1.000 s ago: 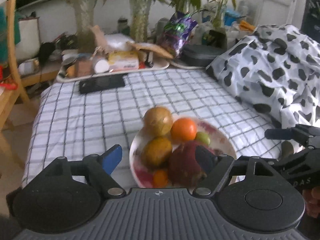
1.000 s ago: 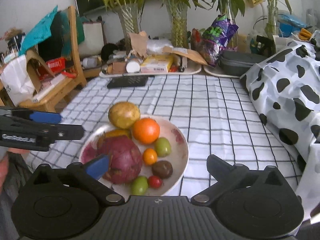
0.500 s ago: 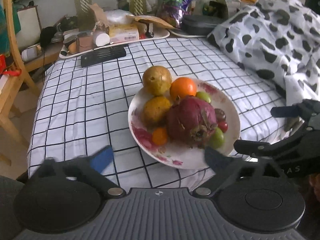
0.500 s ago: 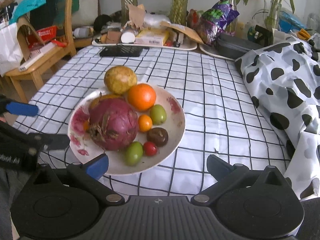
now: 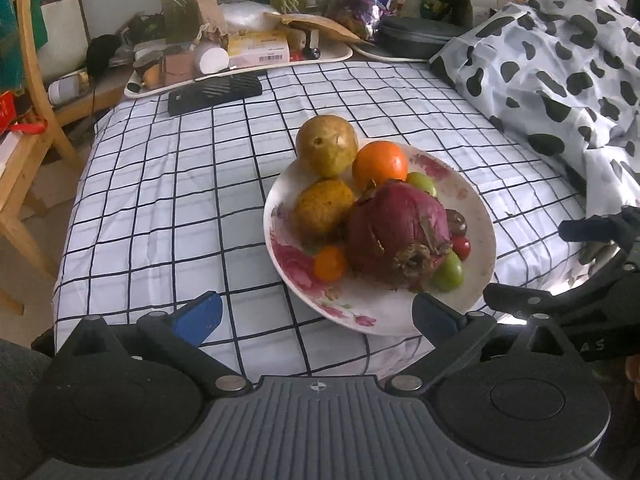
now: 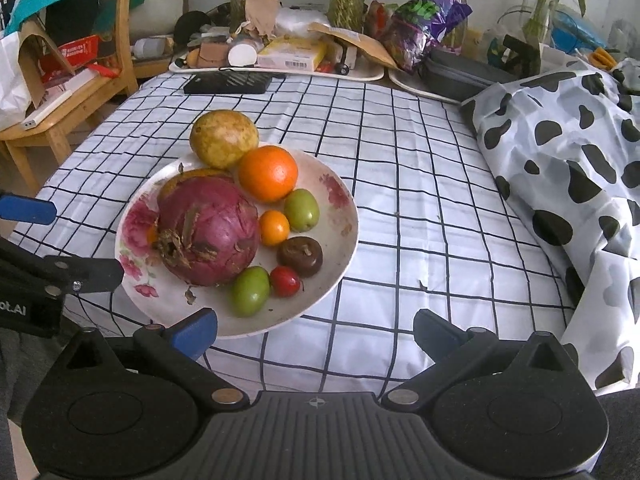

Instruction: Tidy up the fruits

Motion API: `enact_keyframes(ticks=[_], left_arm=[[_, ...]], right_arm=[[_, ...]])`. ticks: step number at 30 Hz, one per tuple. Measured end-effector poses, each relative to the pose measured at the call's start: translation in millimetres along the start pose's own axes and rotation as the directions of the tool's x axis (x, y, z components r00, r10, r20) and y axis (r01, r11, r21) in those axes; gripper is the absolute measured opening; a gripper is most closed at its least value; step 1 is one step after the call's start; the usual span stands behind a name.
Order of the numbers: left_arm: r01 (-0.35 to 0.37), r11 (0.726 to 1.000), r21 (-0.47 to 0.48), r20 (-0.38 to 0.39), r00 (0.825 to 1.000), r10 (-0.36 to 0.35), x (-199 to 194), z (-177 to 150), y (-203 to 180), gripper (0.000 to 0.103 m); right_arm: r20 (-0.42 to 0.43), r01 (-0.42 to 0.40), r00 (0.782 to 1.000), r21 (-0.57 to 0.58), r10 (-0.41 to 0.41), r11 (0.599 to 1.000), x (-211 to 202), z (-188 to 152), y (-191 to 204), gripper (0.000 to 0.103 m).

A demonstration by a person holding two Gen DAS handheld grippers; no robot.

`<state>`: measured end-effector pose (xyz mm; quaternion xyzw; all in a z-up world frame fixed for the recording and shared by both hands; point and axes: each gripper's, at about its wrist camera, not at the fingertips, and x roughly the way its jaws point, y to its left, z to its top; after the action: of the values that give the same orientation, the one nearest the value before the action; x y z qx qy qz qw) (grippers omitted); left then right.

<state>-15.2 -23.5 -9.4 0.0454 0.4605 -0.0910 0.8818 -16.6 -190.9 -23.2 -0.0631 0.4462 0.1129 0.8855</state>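
Observation:
A white floral plate (image 6: 340, 232) (image 5: 476, 216) sits on the checked tablecloth. It holds a big purple-red dragon fruit (image 6: 210, 232) (image 5: 396, 232), an orange (image 6: 268, 174) (image 5: 379, 164), small green fruits (image 6: 250, 291), a small orange one (image 6: 274, 227), a brown one (image 6: 300, 255) and a red one (image 6: 285, 281). A yellow-green round fruit (image 6: 224, 138) (image 5: 327, 145) leans on the far rim. My left gripper (image 5: 316, 316) is open and empty before the plate's near left edge. My right gripper (image 6: 316, 330) is open and empty at the plate's near right edge.
A cow-print cloth (image 6: 568, 184) is heaped on the right. Trays with boxes, bags and vases (image 6: 280, 56) and a black flat device (image 6: 228, 82) crowd the far edge. A wooden chair (image 6: 68, 92) stands at the left.
Both grippers have risen and tilted down over the plate, so it now sits further below the fingers. Their jaws stay open. The fruits have not moved.

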Motion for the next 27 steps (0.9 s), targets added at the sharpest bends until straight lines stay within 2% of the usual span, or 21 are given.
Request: enact_keyframes(ticks=[19, 27], left_arm=[[-0.034, 0.999, -0.008, -0.003, 0.999, 0.034, 1.2, 0.0, 0.8, 0.103], [-0.057, 0.998, -0.018, -0.014, 0.998, 0.057, 2.7, 0.0, 3.1, 0.103]], right_arm=[[-0.003, 0.007, 1.000, 0.001, -0.007, 1.000, 0.7, -0.4, -2.6, 0.103], [0.018, 0.037, 0.999, 0.065, -0.039, 0.997, -2.8, 1.2, -12.4, 0.103]])
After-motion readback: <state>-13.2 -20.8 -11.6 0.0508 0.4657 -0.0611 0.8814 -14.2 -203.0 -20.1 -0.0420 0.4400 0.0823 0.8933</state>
